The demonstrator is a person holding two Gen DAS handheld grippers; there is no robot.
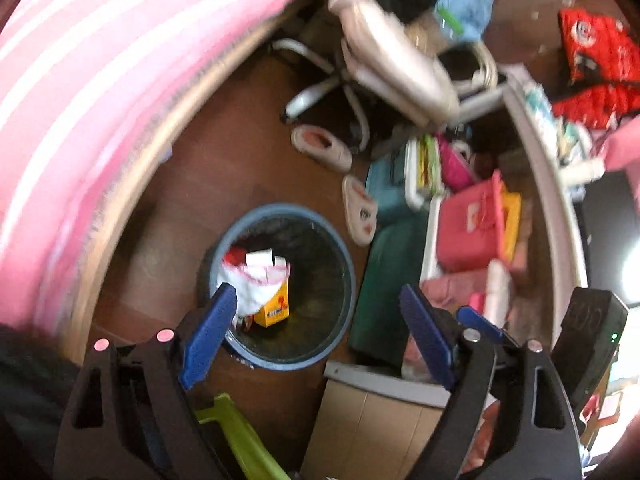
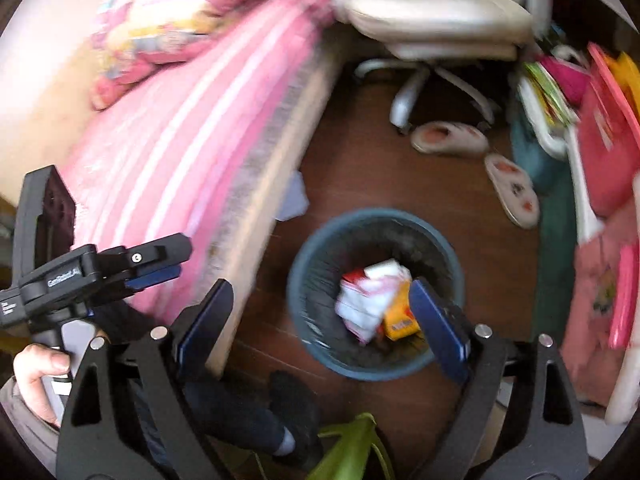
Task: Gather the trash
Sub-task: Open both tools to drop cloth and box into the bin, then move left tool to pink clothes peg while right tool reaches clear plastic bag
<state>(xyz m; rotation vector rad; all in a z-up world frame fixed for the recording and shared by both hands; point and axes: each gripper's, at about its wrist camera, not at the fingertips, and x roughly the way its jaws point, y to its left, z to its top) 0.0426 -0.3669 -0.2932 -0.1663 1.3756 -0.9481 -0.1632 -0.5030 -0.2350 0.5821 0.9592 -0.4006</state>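
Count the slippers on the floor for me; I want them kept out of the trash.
2. One slipper lies by the office chair base; the other slipper lies nearer the trash bin. More may be hidden.

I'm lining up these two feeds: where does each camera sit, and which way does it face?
Left wrist: on the left gripper, looking down at the trash bin; open blue fingers show.
Right wrist: on the right gripper, looking down at the bin; open fingers, left hand, socked foot show.
Shared: bin, slippers, pink bed, chair.
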